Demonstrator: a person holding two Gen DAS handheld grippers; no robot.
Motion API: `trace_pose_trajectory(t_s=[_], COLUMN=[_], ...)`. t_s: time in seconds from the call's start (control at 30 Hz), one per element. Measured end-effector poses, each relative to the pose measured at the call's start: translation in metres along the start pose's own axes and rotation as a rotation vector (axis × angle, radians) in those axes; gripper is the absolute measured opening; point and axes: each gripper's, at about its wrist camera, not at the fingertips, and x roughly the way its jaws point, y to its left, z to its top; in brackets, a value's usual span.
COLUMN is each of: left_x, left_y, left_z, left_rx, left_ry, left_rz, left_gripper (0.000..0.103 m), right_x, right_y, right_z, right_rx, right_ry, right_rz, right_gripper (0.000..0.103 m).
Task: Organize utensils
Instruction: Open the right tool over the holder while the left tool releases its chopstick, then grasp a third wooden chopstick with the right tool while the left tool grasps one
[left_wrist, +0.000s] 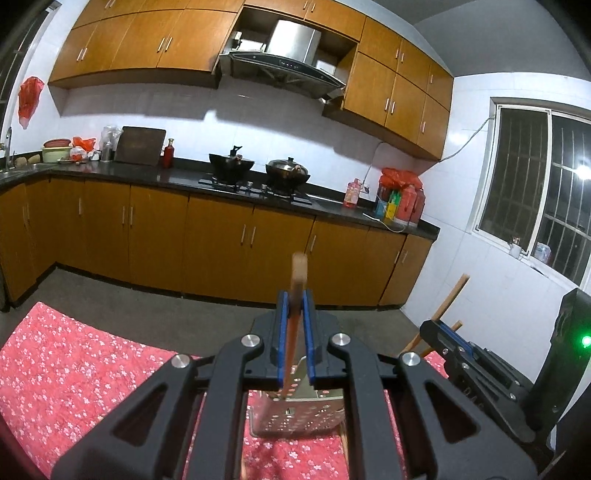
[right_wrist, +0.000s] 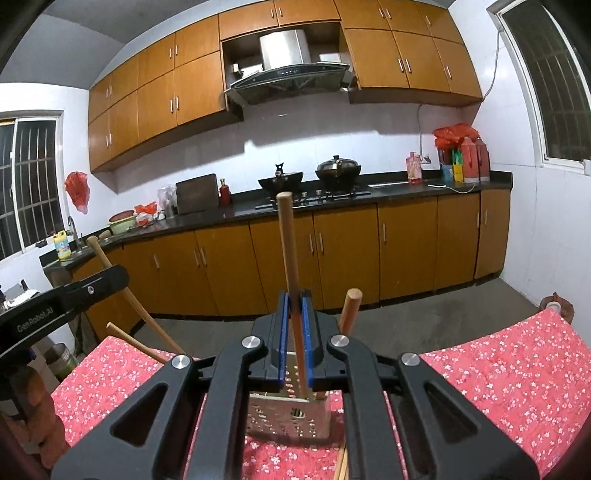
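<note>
— Two grippers, both clamped down, that's what I've got on my screens. My left gripper (left_wrist: 295, 295) has its blue pads nearly together on a flat wooden utensil (left_wrist: 298, 273), blurred at the top, handle end sticking up past the fingertips.

— And the other side?

— My right gripper (right_wrist: 294, 297) is pinched just as tight on a round wooden stick (right_wrist: 286, 240), standing close to upright, its lower end running down toward the perforated metal holder (right_wrist: 288, 421).

— Where is that holder?

— On the red floral cloth (right_wrist: 498, 369), right below both sets of fingers. From the left camera I see it too (left_wrist: 295, 417), and the flat utensil's lower end reaches its rim; whether it is inside I cannot tell.

— Anything already in there?

— One more wooden handle (right_wrist: 351, 310) leans out just right of my right gripper, apparently rising from the holder. Off to the left in the right camera, two slimmer wooden sticks (right_wrist: 125, 291) slant by the left gripper's body. Behind it all is the kitchen counter (right_wrist: 332, 206) with two woks on the stove.
</note>
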Motion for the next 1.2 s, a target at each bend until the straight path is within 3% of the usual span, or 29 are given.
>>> trace_pose_trajectory(t_s=[0.07,0.13,0.47,0.6,0.7,0.87,1.0,1.07,1.2], left_x=[-0.002,-0.006,-0.046,-0.069,-0.081,-0.077,-0.065,-0.06,-0.06], left_y=[-0.001,-0.001,0.003,0.011,0.02,0.041,0.064,0.074,0.083], left_z=[0.0,0.001,0.002,-0.009,-0.032,-0.088,-0.131,-0.149,-0.171], left_rx=[0.002,0.002,-0.023,-0.015,0.002,0.027,-0.018,-0.058,-0.088], left_ry=[-0.002,-0.006,-0.039,-0.028,0.017,0.173,0.313,0.37,0.42], left_rz=[-0.001,0.0,-0.009,0.007,0.052,0.137,0.185,0.195,0.203], left_gripper=[0.014,0.016,0.02,0.022,0.025,0.027,0.027,0.027,0.027], right_x=[-0.003,-0.009,-0.058,-0.083,-0.085,-0.048,-0.016,-0.007,0.001], right_y=[0.0,0.0,-0.002,-0.016,-0.029,-0.054,-0.064,-0.062,-0.051], right_z=[0.002,0.005,0.017,0.005,-0.017,-0.087,-0.143,-0.162,-0.178], right_rx=[0.005,0.008,0.022,0.029,0.028,0.054,0.123,0.133,0.104], right_ry=[-0.004,-0.017,-0.086,-0.078,-0.008,0.279,0.497,0.555,0.588], right_rz=[0.004,0.006,0.013,-0.015,-0.06,-0.134,-0.115,-0.106,-0.097], right_gripper=[0.016,0.029,0.03,0.03,0.03,0.03,0.022,0.021,0.02])
